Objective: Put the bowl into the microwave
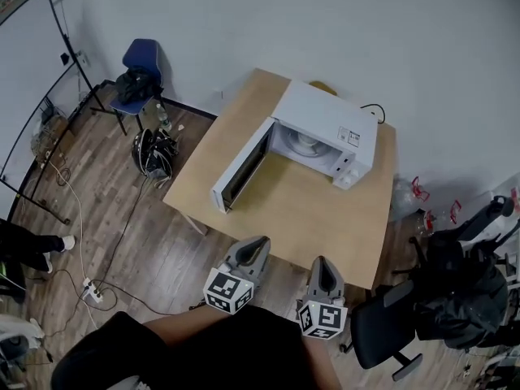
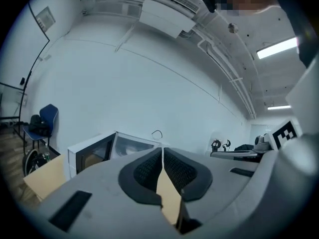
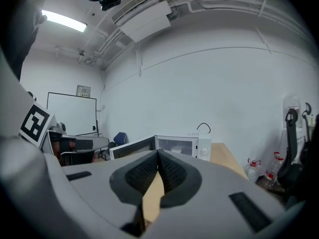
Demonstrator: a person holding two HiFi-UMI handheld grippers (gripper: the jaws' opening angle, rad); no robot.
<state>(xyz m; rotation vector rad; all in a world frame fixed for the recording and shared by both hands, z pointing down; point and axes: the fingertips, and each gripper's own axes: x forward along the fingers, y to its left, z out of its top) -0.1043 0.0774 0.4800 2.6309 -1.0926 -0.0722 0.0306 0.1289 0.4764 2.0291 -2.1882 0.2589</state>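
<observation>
left claw [image 2: 162,152], right claw [image 3: 157,154]: pressed together | both at table [image 1: 309,218] near edge | microwave [image 1: 329,124] door [image 1: 241,169] swung open

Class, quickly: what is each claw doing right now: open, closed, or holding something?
Grey left claw: closed, holding nothing.
Grey right claw: closed, holding nothing.

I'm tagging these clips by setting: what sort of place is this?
Likely an office or lab room, not a kitchen: a whiteboard, a black office chair, and the microwave set on a plain wooden table.
</observation>
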